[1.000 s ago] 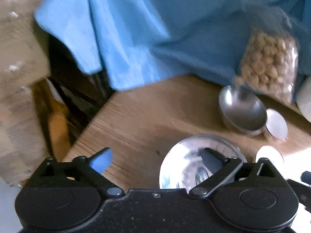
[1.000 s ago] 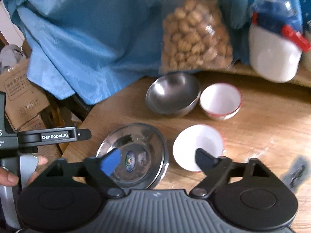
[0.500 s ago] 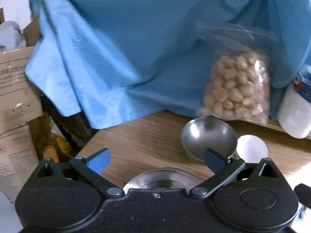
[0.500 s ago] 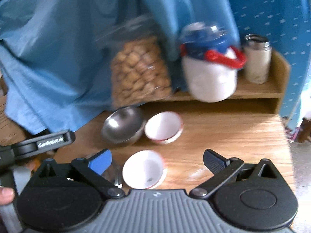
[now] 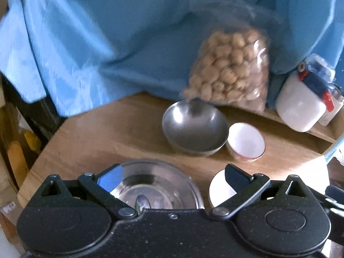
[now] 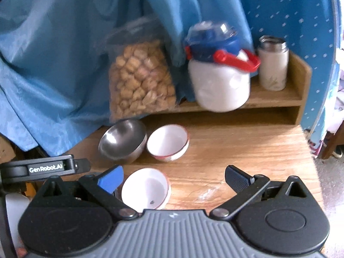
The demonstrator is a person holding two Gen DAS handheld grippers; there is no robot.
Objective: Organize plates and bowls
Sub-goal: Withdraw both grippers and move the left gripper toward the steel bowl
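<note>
A steel bowl point(image 5: 194, 126) sits at the back of the wooden table point(image 5: 103, 137), with a white red-rimmed bowl point(image 5: 246, 143) touching its right side. A shiny steel plate point(image 5: 159, 185) lies near the front edge, and a second white bowl point(image 5: 219, 190) sits to its right. My left gripper point(image 5: 172, 177) is open and empty just above the steel plate. In the right wrist view the steel bowl point(image 6: 122, 140), the far white bowl point(image 6: 167, 142) and the near white bowl point(image 6: 146, 189) show. My right gripper point(image 6: 173, 177) is open and empty over the near white bowl.
A clear bag of nuts point(image 6: 139, 81) leans against blue cloth point(image 6: 53, 64) behind the bowls. A white jar with a blue lid and red handle point(image 6: 219, 79) and a flask point(image 6: 273, 64) stand on a low wooden shelf point(image 6: 277, 101). The table's left edge drops to boxes point(image 5: 13, 154).
Both grippers have pulled back and tilted up, so more of the table's back and the shelf shows. The right view has swung right, off the steel plate. Both stay open and empty.
</note>
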